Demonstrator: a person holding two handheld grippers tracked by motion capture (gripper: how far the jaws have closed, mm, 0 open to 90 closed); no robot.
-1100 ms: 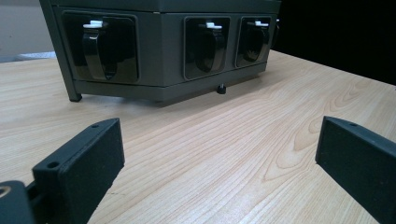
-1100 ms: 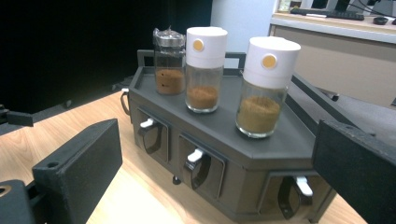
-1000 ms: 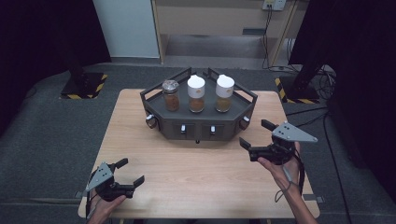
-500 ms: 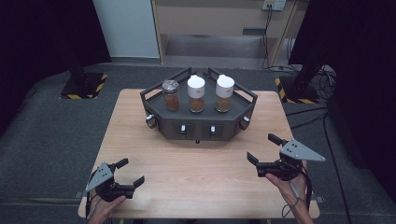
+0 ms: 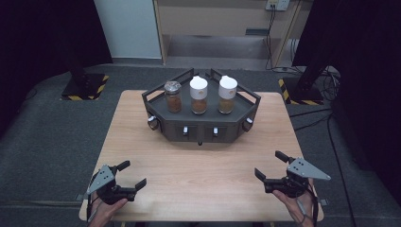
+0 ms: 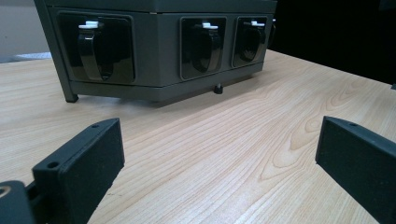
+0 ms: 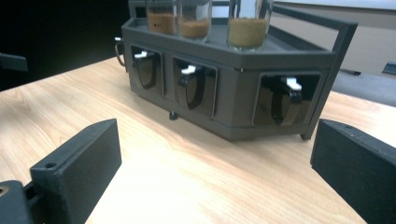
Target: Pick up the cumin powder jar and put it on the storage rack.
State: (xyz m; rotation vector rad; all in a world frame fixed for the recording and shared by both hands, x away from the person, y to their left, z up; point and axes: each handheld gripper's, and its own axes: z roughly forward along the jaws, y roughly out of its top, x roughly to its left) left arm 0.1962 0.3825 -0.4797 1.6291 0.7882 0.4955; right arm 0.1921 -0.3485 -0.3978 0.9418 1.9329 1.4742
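Nearest the person, the left claw (image 5: 126,176) rests low over the front edge of the counter (image 5: 203,170), its jaws spread wide with nothing between them. The right claw (image 5: 272,165) hovers at the opposite front corner, jaws likewise wide apart and empty.

Ahead of both claws, well apart from either, stands the dark rack (image 5: 201,124) at the far middle of the counter. Its front faces carry recessed latches (image 7: 192,86) with small white tabs, facing the claws.

On top of the rack, farther still, three jars stand upright in a row: a metal-capped jar (image 5: 173,96) ahead of the left claw, then a white-capped jar (image 5: 198,94) in the middle, and a second white-capped jar (image 5: 227,94) ahead of the right claw. Each holds brown powder.

The jars look like clear glass or hard plastic: stiff, smooth, likely slippery, and modest in weight. A squeeze across the straight body just below the cap seems safest. Tall and narrow, they could tip if nudged.
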